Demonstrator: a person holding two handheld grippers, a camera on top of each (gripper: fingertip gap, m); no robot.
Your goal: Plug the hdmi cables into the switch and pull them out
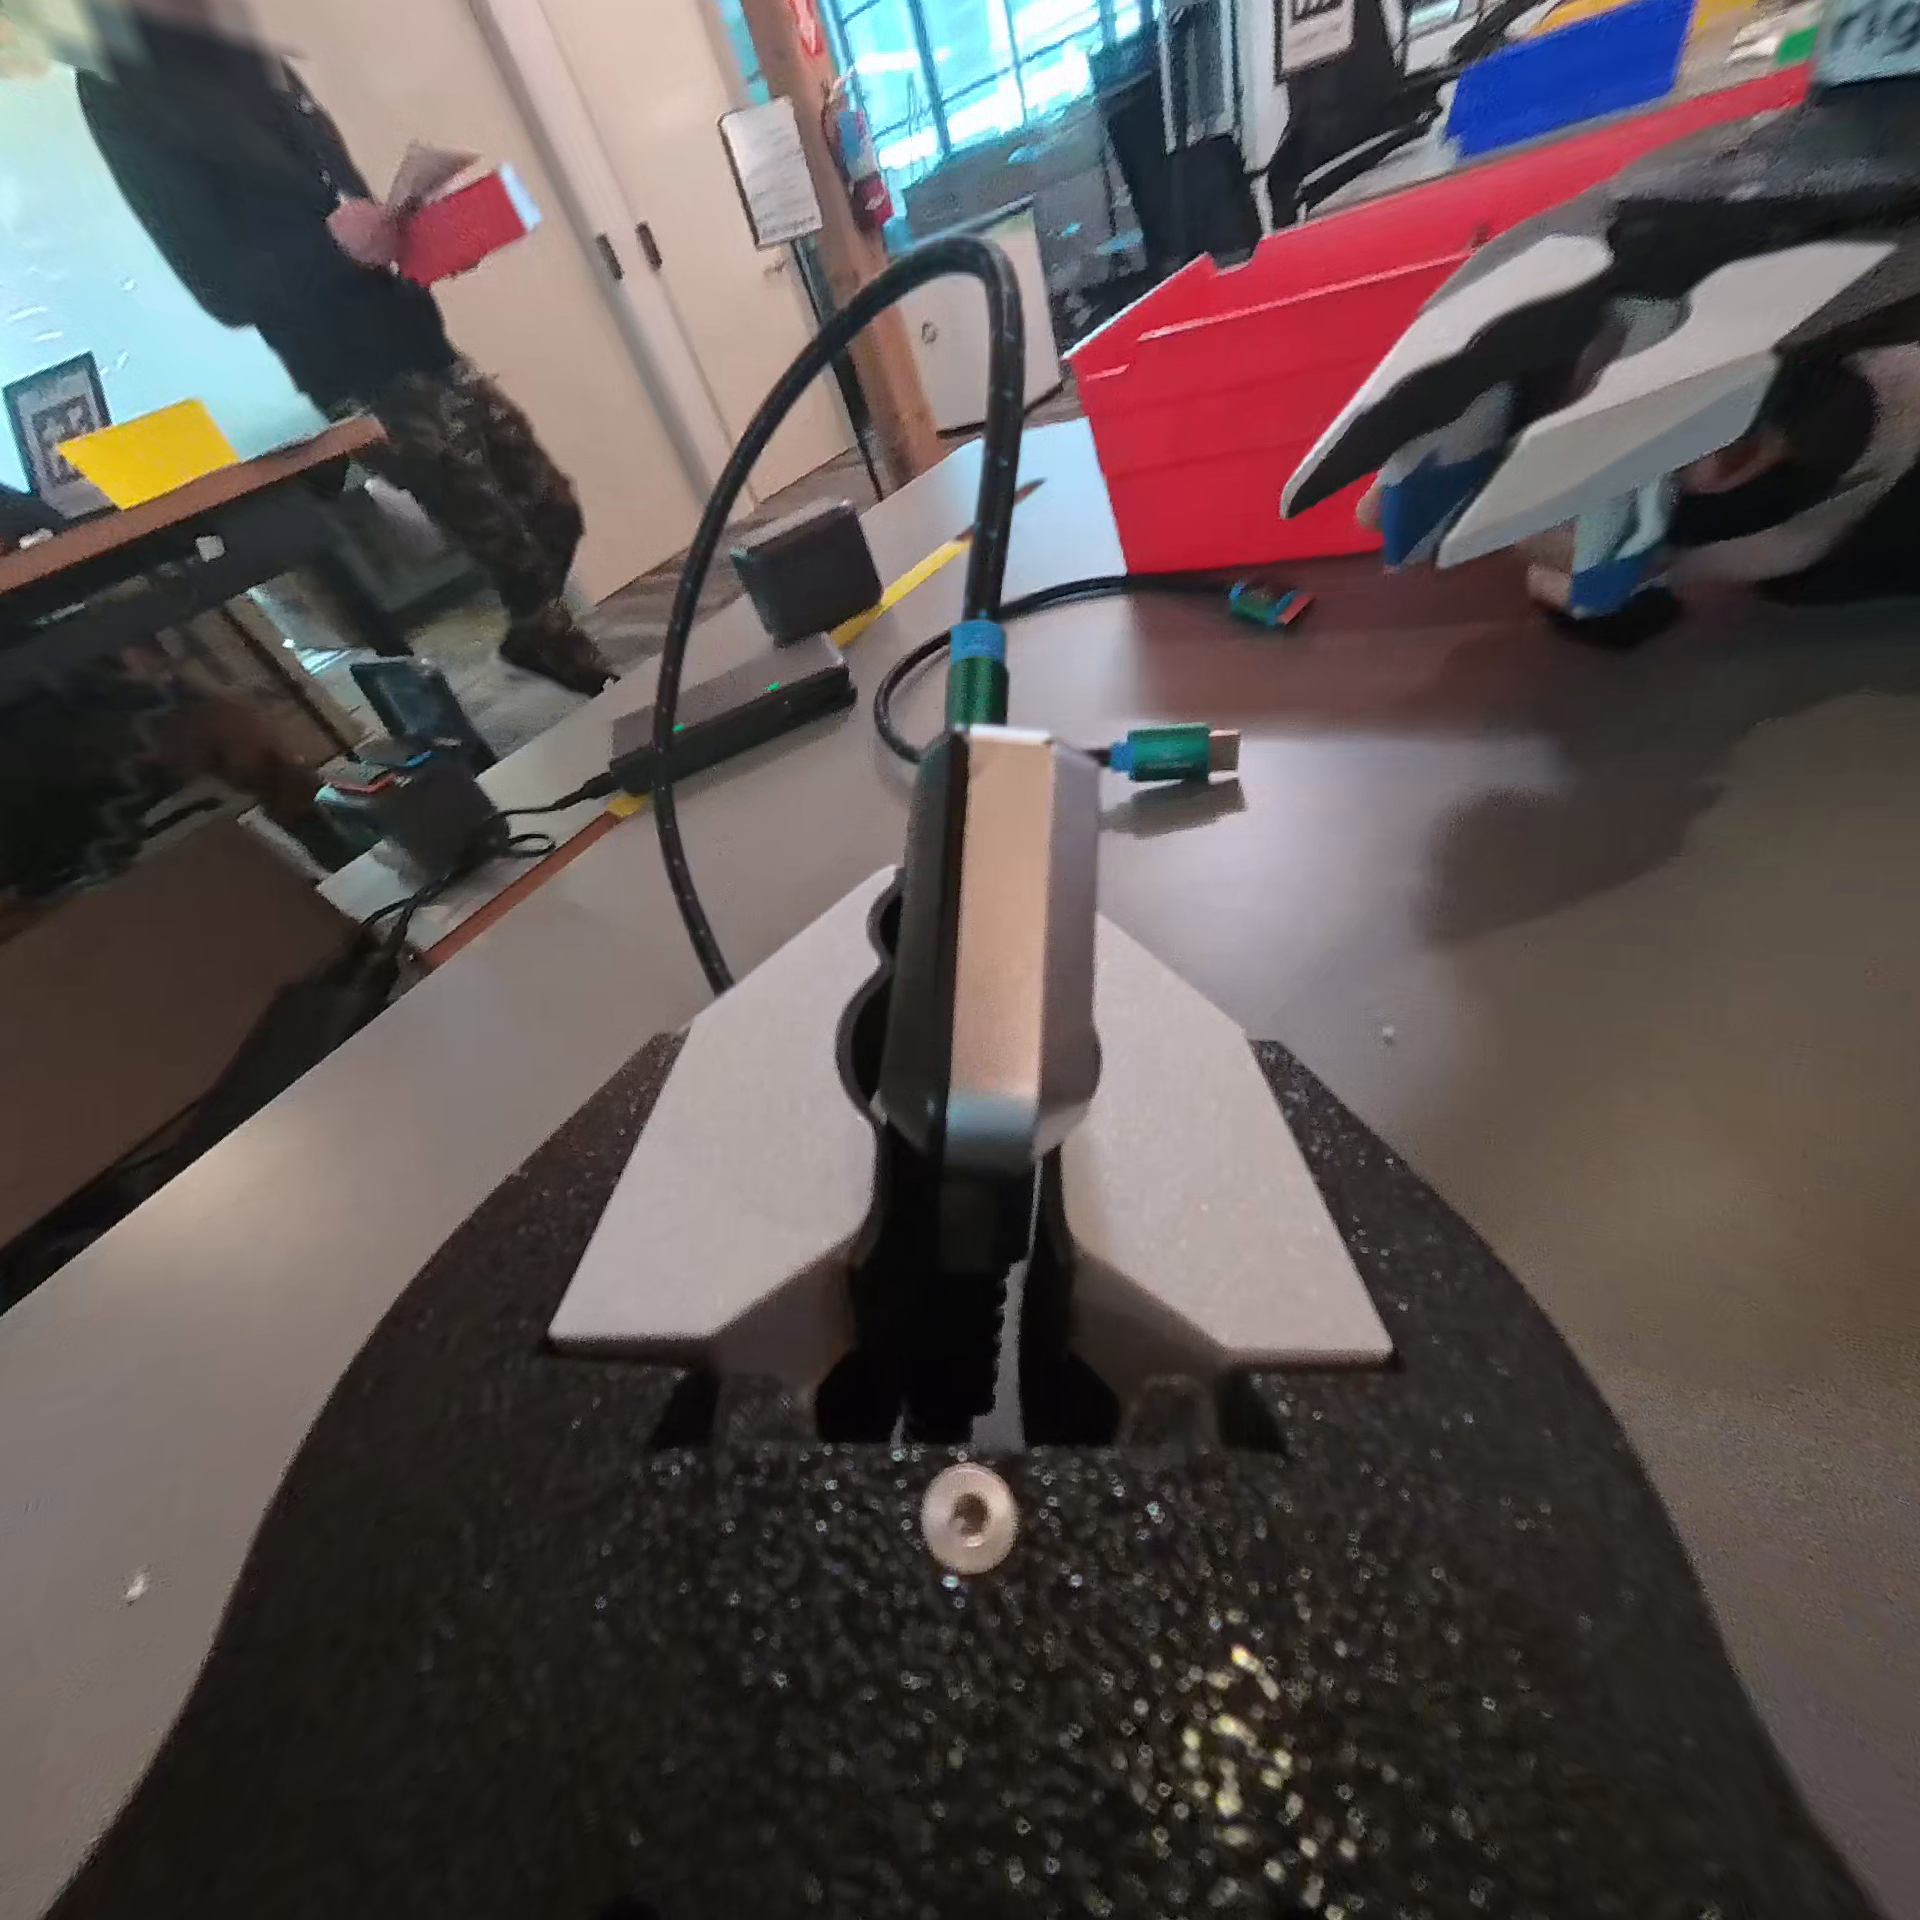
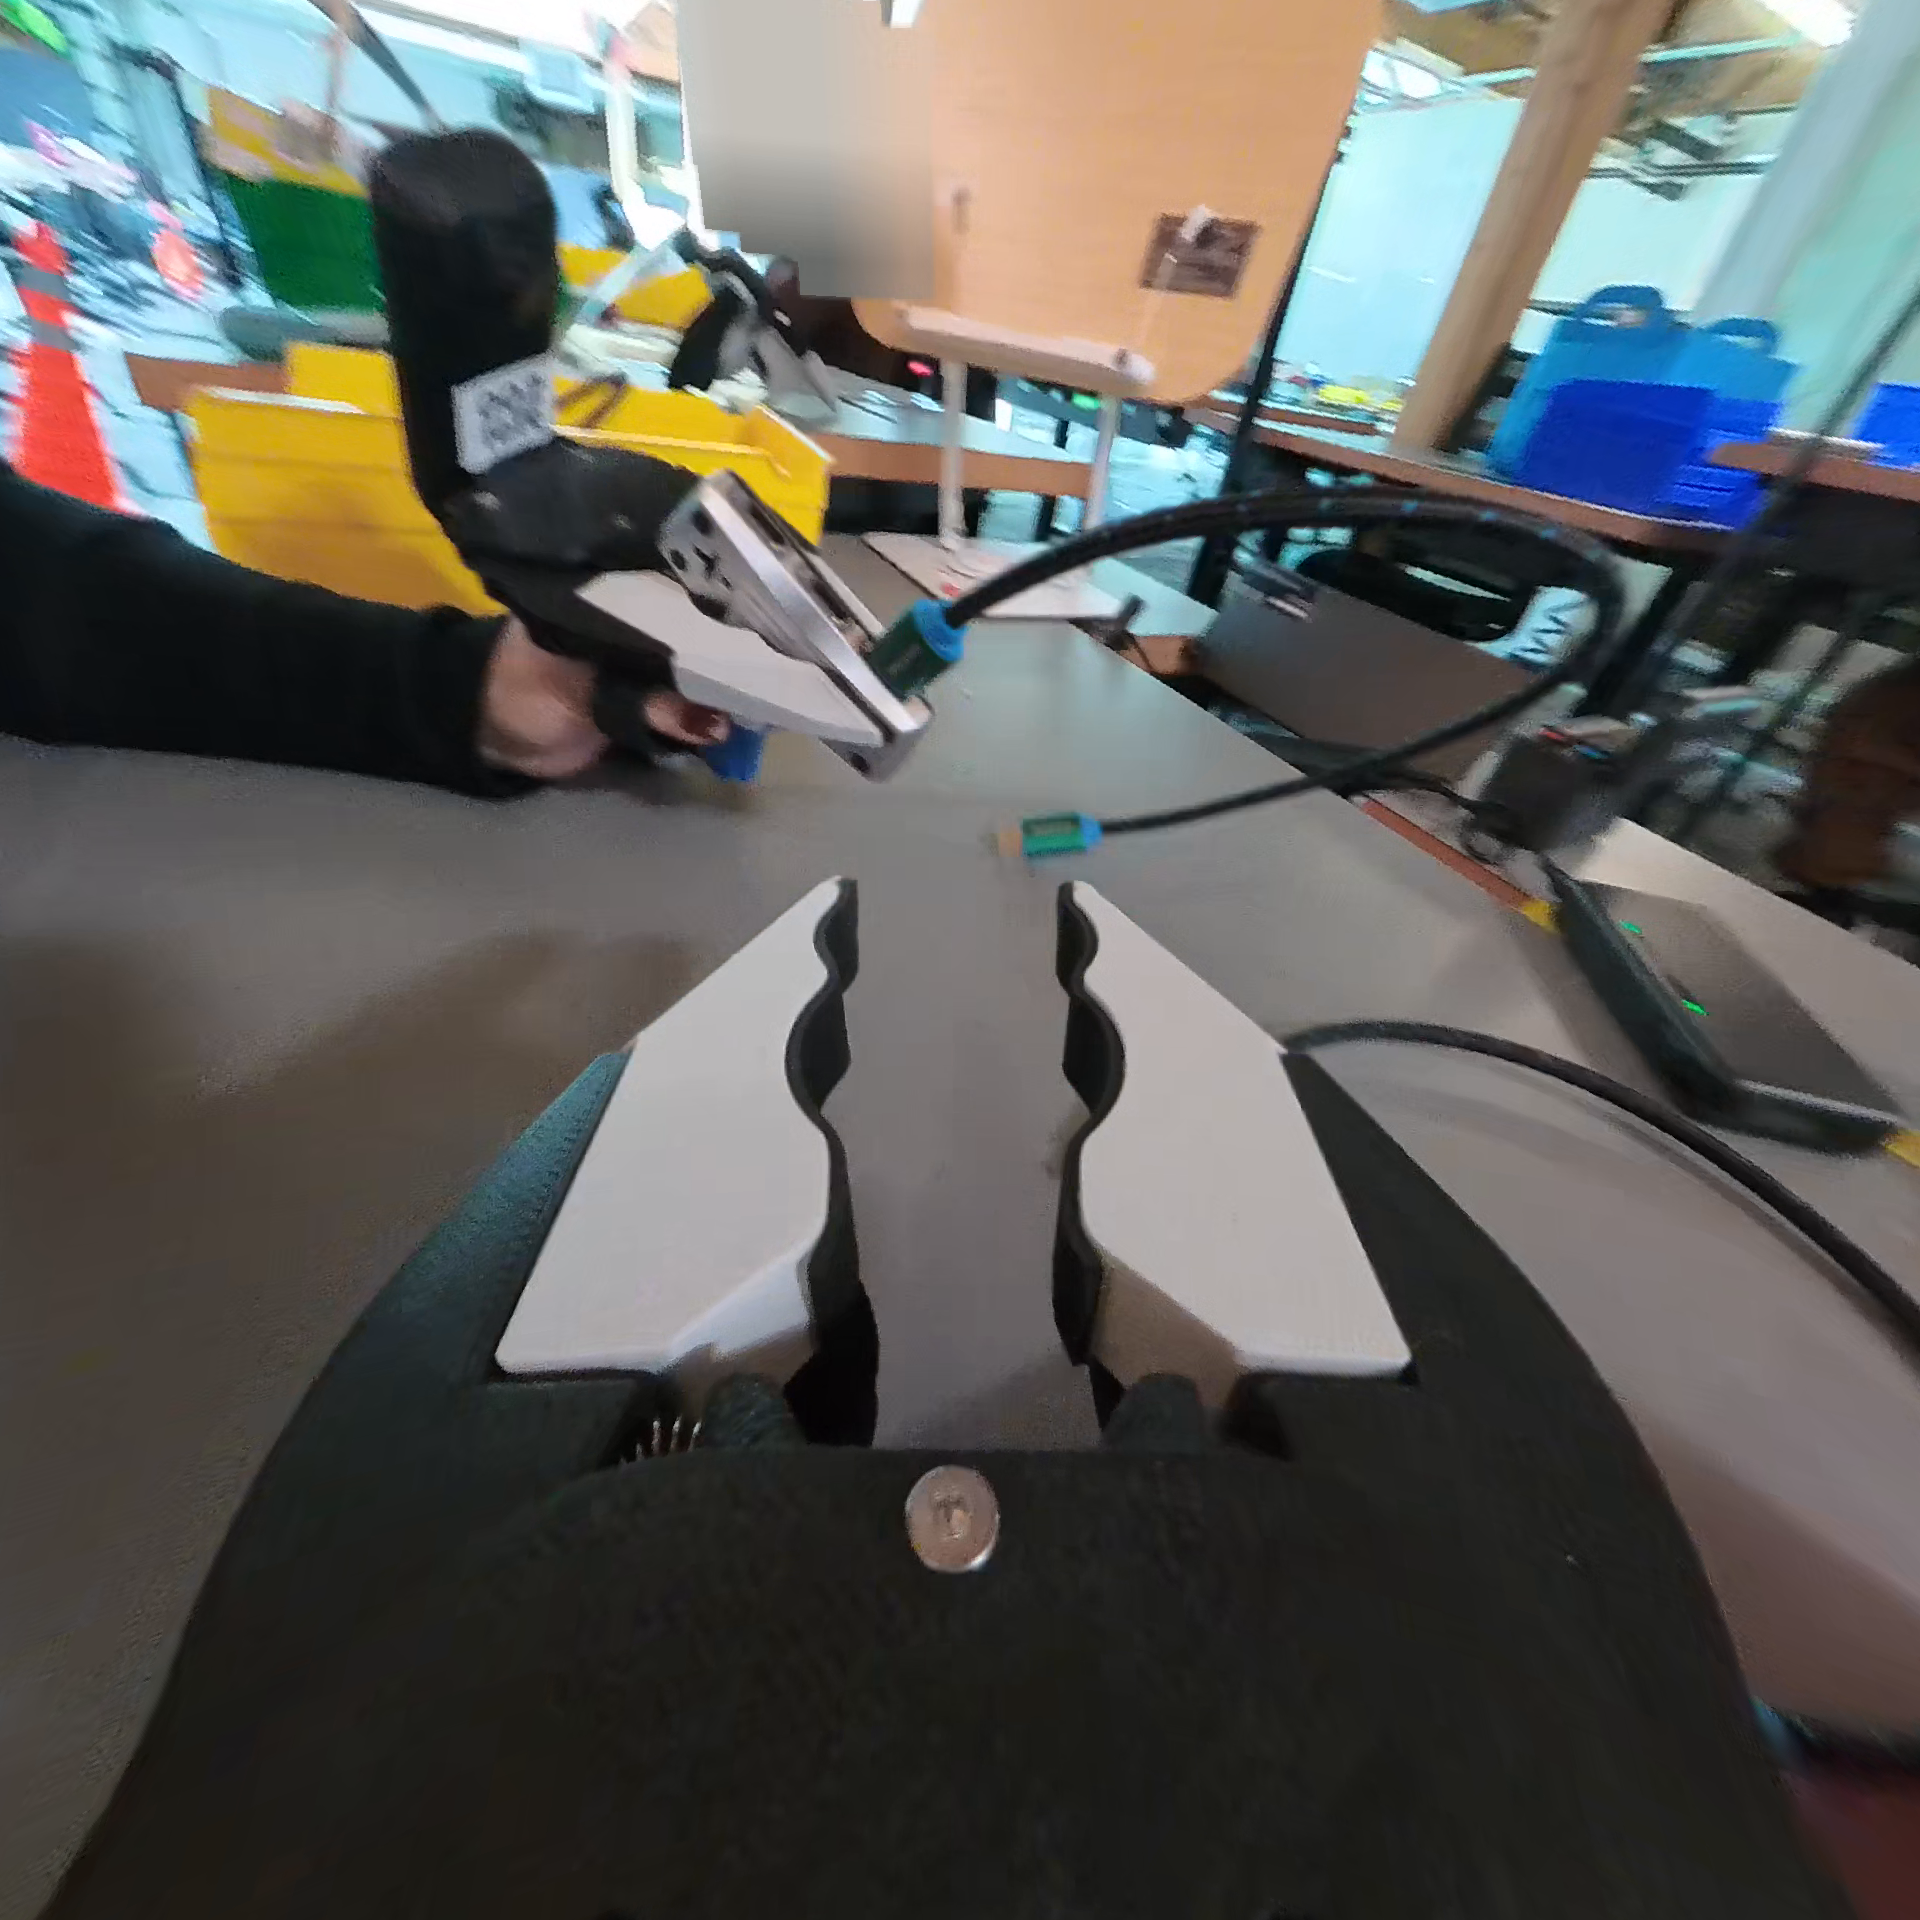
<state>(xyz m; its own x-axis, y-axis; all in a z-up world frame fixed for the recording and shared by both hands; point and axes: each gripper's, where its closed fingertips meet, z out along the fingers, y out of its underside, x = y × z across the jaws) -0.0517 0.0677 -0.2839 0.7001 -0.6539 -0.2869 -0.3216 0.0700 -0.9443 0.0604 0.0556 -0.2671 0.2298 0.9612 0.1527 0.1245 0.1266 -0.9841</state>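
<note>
The left gripper [image 1: 987, 935] clamps the silver switch [image 1: 1003, 935], 1 green plug [image 1: 977, 686] seated in its far end. The right gripper [image 2: 956, 904], released, should centre on the loose plug [image 2: 1049, 836] mid-table [image 2: 312, 1039] before closing squarely.

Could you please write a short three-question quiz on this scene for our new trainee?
1. True or false: the right gripper is clamped on a cable.
2. What does the left gripper hold? A) a red bin B) the silver switch C) a loose plug
3. Fill in: one green plug sits in the switch; the second green plug lies on the ______.

Key: 1. False: its jaws stand open with only bare table between them. 2. B. 3. table.
</note>
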